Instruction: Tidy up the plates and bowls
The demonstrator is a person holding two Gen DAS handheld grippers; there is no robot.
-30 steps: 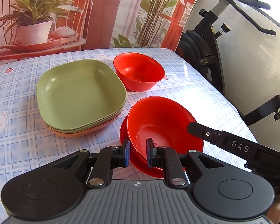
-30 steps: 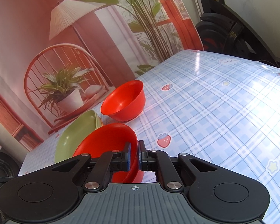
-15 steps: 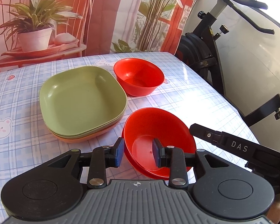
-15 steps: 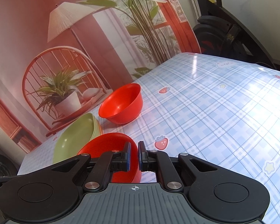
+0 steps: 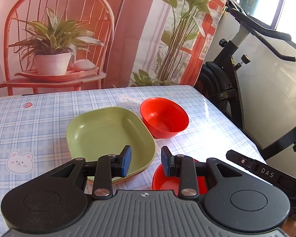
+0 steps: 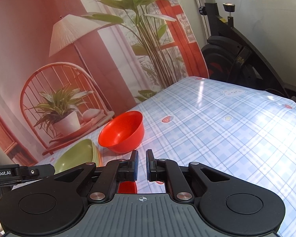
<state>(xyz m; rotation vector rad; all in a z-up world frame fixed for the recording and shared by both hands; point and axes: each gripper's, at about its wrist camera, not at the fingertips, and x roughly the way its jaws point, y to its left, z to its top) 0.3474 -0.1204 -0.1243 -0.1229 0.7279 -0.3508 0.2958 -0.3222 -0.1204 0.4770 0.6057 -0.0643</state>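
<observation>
Left gripper [image 5: 146, 159] released, jaws apart above the near red bowl [image 5: 163, 181]; right gripper [image 6: 142, 163] clenched on nothing, far bowl [image 6: 121, 132] ahead.

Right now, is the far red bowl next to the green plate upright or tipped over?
Upright. The far red bowl sits on its base on the tablecloth, rim up, its empty inside showing, beside the green plate.

You work in home room: plaid bear-print tablecloth [image 5: 39, 122] on table, exercise bike [image 5: 232, 83] far right, printed plant backdrop [image 5: 73, 35] behind.
</observation>
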